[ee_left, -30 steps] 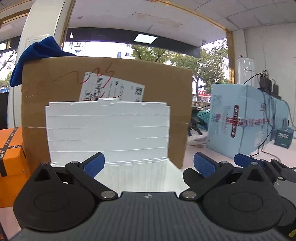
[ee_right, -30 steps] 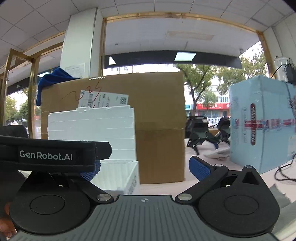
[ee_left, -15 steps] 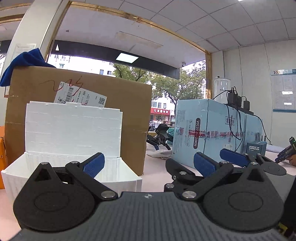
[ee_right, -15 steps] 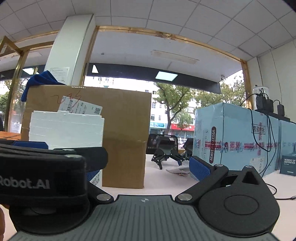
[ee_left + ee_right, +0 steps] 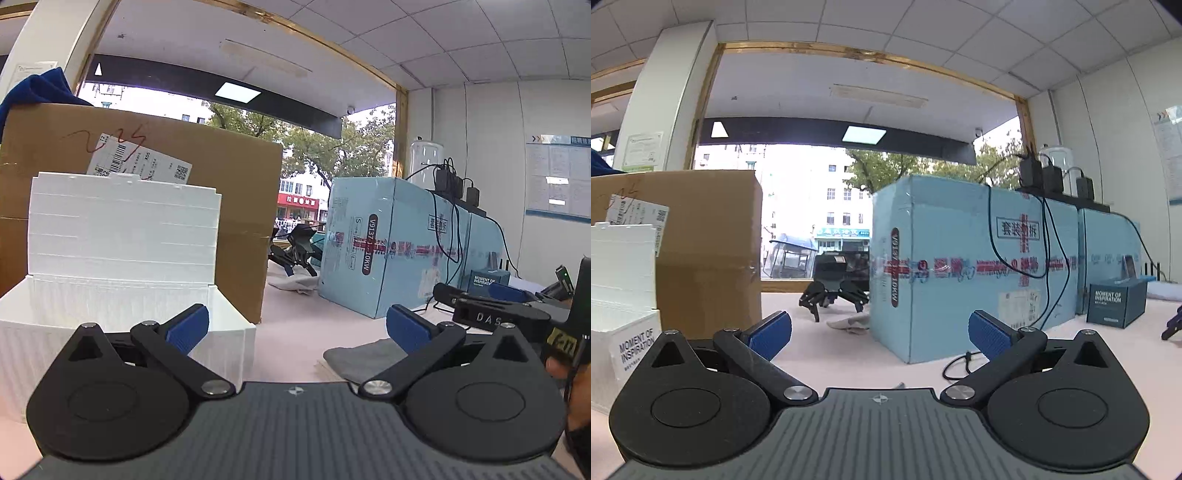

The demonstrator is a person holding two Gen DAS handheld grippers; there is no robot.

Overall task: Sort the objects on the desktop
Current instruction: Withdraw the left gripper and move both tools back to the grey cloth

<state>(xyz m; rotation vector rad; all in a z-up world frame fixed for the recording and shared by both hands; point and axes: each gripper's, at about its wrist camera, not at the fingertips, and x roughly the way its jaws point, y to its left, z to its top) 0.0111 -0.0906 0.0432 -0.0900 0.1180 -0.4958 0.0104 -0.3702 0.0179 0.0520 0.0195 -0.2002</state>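
The left gripper (image 5: 297, 326) is spread wide, its blue-padded fingers (image 5: 188, 326) well apart with nothing between them, held level above the pale pink tabletop (image 5: 295, 343). Just beyond its left finger stands a white ribbed foam box (image 5: 122, 306) with its lid tipped up and back; what lies inside I cannot tell from here. Beside its right finger a grey folded cloth (image 5: 364, 360) lies flat on the tabletop.

The right gripper (image 5: 880, 330) is just as wide apart and also holds nothing. From the left wrist view it shows at the far right edge, with a person's fingers wrapped round the handle there.

Behind the foam box rises a large brown cardboard carton (image 5: 229, 199) with a white shipping label and a red scribble, and a blue cloth (image 5: 40, 90) draped over its top corner. To the right sits a big light-blue taped carton (image 5: 971, 266) with black chargers and cables trailing down its face. Between the two cartons a small black folded device (image 5: 833, 290) rests on a crumpled white cloth. A small dark teal box printed "MOMENT OF INSPIRATION" (image 5: 1115, 301) stands near the blue carton's right end.
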